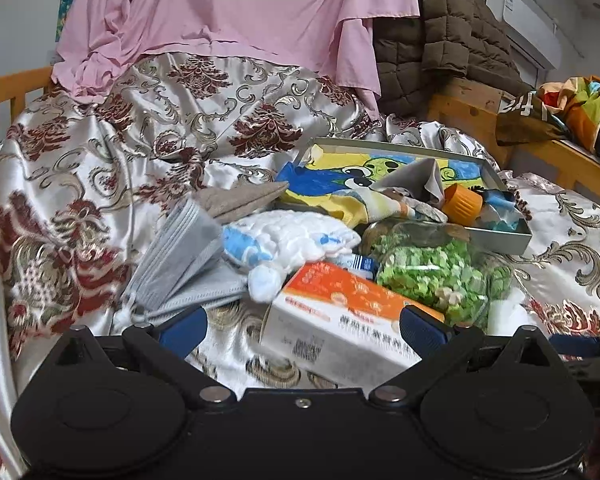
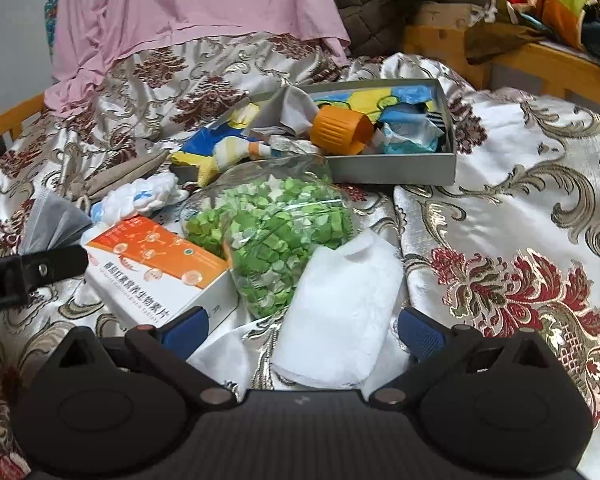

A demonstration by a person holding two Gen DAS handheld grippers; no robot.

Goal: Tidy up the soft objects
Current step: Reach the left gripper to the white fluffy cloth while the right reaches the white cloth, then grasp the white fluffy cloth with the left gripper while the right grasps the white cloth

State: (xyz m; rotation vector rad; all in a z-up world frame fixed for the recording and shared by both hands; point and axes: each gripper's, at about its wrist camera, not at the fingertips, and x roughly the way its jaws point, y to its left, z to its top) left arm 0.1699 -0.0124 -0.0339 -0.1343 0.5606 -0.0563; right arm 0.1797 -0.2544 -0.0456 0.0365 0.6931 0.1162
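Right wrist: medicine box [image 2: 156, 268] crowds white cloth [image 2: 340, 320].

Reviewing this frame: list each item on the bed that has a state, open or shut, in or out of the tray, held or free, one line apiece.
left claw: open, holding nothing
right claw: open, holding nothing
grey tray: open-topped, part filled
orange cap: in the tray, on its side
bag of green bits: outside the tray, free
orange and white box: shut, lying flat
white cloth: between the right claw's fingers, not gripped
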